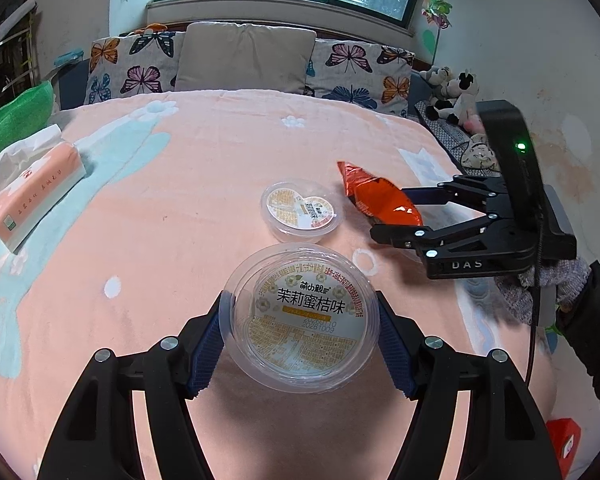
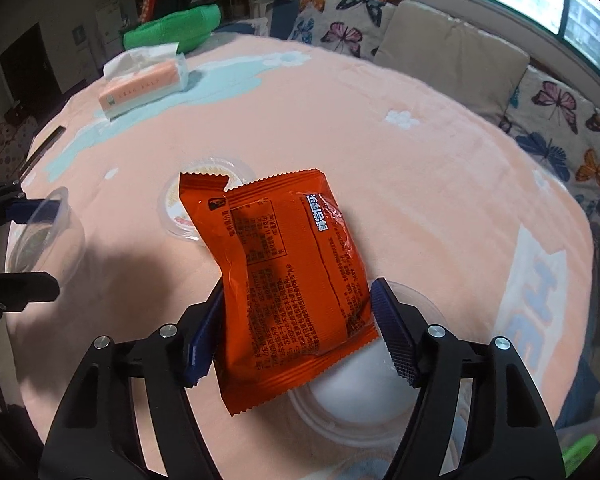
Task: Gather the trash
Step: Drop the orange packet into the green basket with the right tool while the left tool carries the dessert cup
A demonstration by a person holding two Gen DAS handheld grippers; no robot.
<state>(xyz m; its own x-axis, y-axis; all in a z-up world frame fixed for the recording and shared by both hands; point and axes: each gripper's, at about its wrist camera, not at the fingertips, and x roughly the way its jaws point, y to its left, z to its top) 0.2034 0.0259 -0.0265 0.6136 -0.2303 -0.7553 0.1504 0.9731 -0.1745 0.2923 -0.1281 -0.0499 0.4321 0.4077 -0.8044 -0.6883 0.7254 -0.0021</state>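
Observation:
My left gripper is shut on a clear plastic cup with a yellow-and-white printed lid, held just above the pink blanket. To its right, my right gripper grips an orange snack packet from both sides. In the right wrist view the blue pads press the packet at its lower half. A second clear cup sits on the blanket, half hidden behind the packet. A third clear cup lies under the right gripper. The left gripper and its cup show at the left edge.
A pink tissue pack lies at the blanket's far left, with a green bundle beyond it. Butterfly-print pillows and a beige cushion line the far side. Plush toys sit at the right. A gloved hand holds the right gripper.

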